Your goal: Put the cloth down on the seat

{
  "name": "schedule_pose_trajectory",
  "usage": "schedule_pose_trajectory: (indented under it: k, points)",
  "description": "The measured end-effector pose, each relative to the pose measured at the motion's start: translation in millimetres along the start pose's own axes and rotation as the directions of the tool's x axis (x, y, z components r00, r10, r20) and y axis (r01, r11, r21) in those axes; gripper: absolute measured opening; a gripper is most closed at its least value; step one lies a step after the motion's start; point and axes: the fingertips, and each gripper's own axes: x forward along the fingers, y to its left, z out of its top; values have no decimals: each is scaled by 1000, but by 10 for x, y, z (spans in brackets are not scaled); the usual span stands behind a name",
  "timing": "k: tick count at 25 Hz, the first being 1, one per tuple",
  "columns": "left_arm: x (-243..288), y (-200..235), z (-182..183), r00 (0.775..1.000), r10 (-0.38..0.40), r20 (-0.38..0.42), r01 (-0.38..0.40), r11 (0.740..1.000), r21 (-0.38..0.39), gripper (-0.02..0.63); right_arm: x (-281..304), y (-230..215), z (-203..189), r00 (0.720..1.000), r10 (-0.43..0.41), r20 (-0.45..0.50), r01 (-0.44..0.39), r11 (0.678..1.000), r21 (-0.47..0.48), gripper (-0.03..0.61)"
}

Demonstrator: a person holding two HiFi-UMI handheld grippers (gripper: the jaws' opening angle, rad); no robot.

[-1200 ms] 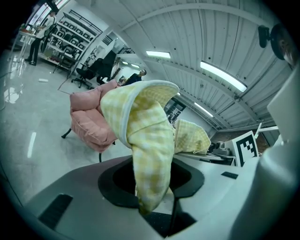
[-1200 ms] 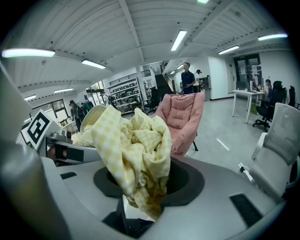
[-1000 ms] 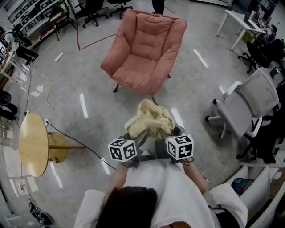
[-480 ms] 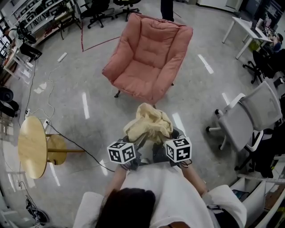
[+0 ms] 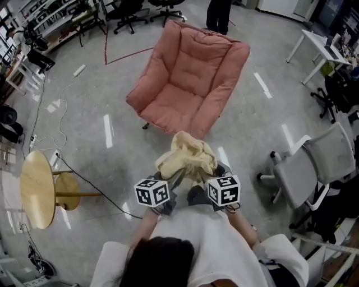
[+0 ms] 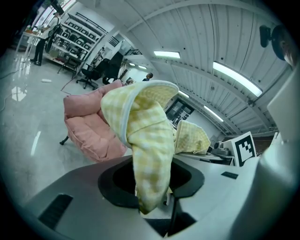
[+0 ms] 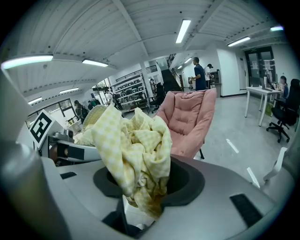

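A bunched yellow checked cloth (image 5: 186, 158) hangs between my two grippers in front of the person's chest. My left gripper (image 5: 171, 178) is shut on one part of the cloth (image 6: 146, 154). My right gripper (image 5: 203, 178) is shut on another bundle of the cloth (image 7: 136, 154). The pink padded armchair (image 5: 188, 78) stands on the floor just ahead, with nothing on its seat cushion (image 5: 171, 103). The cloth is short of the chair's front edge. The armchair (image 6: 91, 126) also shows behind the cloth in the left gripper view, and the armchair (image 7: 190, 119) in the right gripper view.
A round wooden side table (image 5: 36, 188) stands to the left, with a black cable (image 5: 95, 188) running across the floor by it. A grey office chair (image 5: 311, 171) stands to the right. A person's legs (image 5: 219, 14) are behind the armchair. Desks and shelves line the room's edges.
The armchair has grown larger and nearer in the head view as the person walks toward it. The cloth stays held by both grippers, carried forward.
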Motion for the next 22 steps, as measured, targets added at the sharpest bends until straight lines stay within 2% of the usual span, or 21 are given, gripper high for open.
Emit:
schedule_pose_trajectory:
  k: [10, 22]
  points:
    - [648, -41, 388, 999, 24, 21, -24, 999, -22, 164, 257, -612, 401, 1000, 24, -10, -25, 999, -31, 195]
    - [1090, -89, 576, 998, 42, 42, -40, 998, -37, 164, 396, -1042, 603, 999, 40, -5, -40, 998, -48, 195]
